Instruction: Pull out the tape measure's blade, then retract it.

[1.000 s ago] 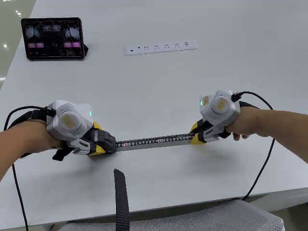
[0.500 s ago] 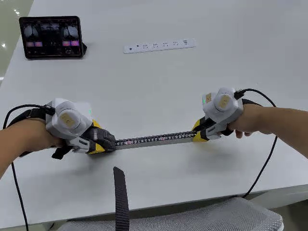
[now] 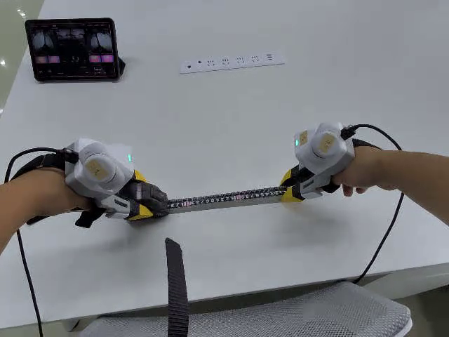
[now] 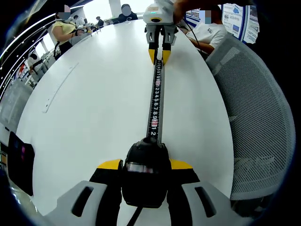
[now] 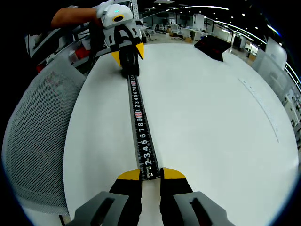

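Down near the front edge of the white tabletop, the left gripper sits at about 9 o'clock in the head view. Its yellow-tipped fingers are clamped on either side of the black rubbery tape measure case. From the case, the grey metal blade printed with black and red numerals runs out straight and low over the tabletop toward 3 o'clock. There the right gripper holds it, fingers pressed together on the blade's very end. In each gripper view the blade leads straight up to 12 o'clock, to the other gripper. A dark tablet with a lit screen stands at 10 o'clock, and a white power strip lies at 12 o'clock. A grey mesh chair seat shows at 6 o'clock.
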The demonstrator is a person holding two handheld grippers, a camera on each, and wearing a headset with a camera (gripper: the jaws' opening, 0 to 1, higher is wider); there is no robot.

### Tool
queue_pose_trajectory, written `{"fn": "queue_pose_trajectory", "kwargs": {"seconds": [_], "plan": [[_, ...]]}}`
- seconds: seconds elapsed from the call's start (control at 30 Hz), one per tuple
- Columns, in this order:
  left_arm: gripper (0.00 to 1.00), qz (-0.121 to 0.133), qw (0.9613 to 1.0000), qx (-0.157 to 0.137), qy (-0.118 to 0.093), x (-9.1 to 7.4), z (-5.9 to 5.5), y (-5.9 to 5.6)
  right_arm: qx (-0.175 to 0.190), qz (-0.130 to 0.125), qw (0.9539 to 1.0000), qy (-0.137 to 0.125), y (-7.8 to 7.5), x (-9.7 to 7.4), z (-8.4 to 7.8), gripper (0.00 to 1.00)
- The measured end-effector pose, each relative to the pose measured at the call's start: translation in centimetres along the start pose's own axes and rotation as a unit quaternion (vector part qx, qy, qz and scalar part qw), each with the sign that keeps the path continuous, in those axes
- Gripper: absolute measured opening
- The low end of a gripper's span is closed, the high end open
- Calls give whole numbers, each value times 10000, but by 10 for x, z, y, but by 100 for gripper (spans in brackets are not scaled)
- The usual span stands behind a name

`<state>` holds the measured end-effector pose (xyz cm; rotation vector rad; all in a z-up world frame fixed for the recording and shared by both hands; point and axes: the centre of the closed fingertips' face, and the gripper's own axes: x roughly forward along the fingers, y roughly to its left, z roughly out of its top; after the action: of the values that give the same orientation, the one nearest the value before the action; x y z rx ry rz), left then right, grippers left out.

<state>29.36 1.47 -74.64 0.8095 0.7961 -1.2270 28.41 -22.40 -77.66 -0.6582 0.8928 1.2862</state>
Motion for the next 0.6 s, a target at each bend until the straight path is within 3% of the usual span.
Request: {"fn": "queue_pose_trajectory", "kwargs": {"seconds": [0.6], "plan": [[33, -61, 9999, 34, 111, 1, 0, 1, -417, 27, 9984, 391, -1, 2, -1, 12]]}}
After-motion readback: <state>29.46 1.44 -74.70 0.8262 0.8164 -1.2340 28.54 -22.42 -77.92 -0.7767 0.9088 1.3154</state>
